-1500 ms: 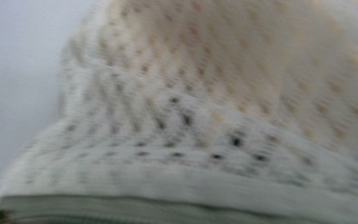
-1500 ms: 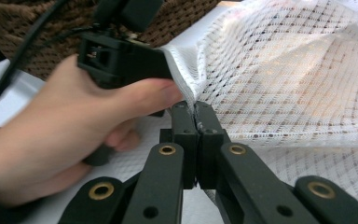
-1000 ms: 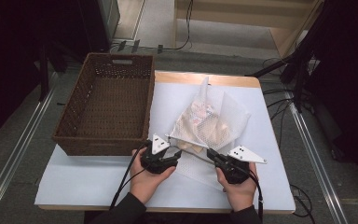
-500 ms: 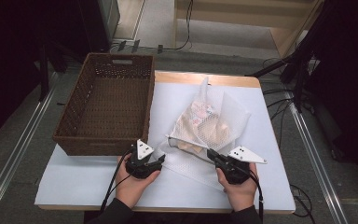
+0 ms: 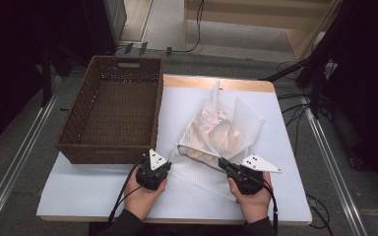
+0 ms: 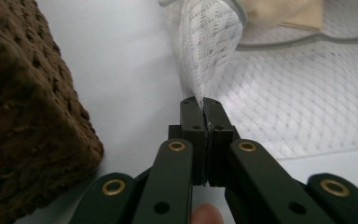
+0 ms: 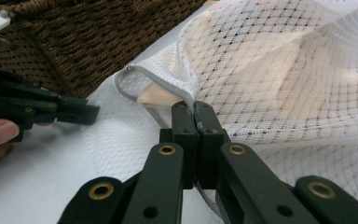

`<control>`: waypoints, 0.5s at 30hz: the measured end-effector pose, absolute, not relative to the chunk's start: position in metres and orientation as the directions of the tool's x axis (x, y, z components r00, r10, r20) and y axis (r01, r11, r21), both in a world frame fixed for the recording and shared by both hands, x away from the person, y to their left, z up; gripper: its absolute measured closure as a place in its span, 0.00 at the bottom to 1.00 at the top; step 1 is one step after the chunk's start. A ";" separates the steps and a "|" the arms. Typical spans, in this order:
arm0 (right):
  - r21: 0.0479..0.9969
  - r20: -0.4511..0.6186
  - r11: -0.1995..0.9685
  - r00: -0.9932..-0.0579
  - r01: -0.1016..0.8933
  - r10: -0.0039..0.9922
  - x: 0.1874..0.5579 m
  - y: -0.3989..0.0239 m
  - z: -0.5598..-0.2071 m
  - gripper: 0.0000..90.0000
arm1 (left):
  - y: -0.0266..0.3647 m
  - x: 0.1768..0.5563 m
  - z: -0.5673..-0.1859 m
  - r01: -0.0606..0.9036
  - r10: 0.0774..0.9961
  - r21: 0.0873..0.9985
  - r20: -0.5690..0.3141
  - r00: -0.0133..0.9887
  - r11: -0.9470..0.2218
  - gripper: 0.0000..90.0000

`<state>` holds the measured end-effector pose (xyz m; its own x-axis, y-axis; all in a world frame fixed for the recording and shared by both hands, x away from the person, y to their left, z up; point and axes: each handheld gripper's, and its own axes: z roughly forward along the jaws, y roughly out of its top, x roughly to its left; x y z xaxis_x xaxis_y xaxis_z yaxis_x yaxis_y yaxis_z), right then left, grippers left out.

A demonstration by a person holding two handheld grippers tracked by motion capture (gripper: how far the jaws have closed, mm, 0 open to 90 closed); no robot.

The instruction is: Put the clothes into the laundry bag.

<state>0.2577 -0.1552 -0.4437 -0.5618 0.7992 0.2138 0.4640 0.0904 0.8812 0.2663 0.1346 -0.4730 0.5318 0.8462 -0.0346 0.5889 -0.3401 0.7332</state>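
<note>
A white mesh laundry bag (image 5: 226, 129) holding cream and pink cloth lies on the white table top. My left gripper (image 5: 170, 164) sits at the bag's near left corner. Its jaws have just been closing and now stand shut, with a fold of mesh (image 6: 209, 60) pinched between the tips of the left gripper (image 6: 204, 103). My right gripper (image 5: 222, 162) is shut on the bag's grey zip edge (image 7: 142, 77) near its opening, and the mesh rises from the tip of the right gripper (image 7: 195, 106). The left gripper (image 7: 81, 114) shows at the left of the right gripper view.
A brown woven basket (image 5: 107, 147) stands on the left half of the table, close to the left gripper, and its wall (image 6: 23, 116) fills that side. The table's front edge (image 5: 177, 219) runs just before the hands. Cables lie on the floor to the right.
The left gripper drew back to the left, away from the bag's edge, and now has its jaws shut on the mesh corner. The right gripper and the bag stayed put.
</note>
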 end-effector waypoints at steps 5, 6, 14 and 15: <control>0.882 0.220 0.078 -0.554 0.464 0.803 0.258 -0.159 -0.442 1.00 | 0.133 0.249 -0.472 0.620 0.762 0.706 -0.179 0.623 -0.341 1.00; 0.884 0.218 0.077 -0.553 0.461 0.804 0.258 -0.160 -0.442 1.00 | 0.130 0.244 -0.472 0.621 0.734 0.700 -0.204 0.648 -0.353 1.00; 0.885 0.209 0.090 -0.563 0.456 0.799 0.254 -0.160 -0.441 1.00 | 0.117 0.224 -0.452 0.523 0.706 0.770 -0.137 0.694 -0.365 0.72; 0.886 0.208 0.090 -0.563 0.455 0.800 0.254 -0.160 -0.441 1.00 | 0.118 0.224 -0.445 0.510 0.702 0.790 -0.147 0.697 -0.341 0.68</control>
<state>0.2536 -0.1597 -0.4408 -0.5632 0.7997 0.2081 0.4546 0.0895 0.8862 0.2238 0.1179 -0.4453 0.6969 0.7019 -0.1474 0.5100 -0.3405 0.7899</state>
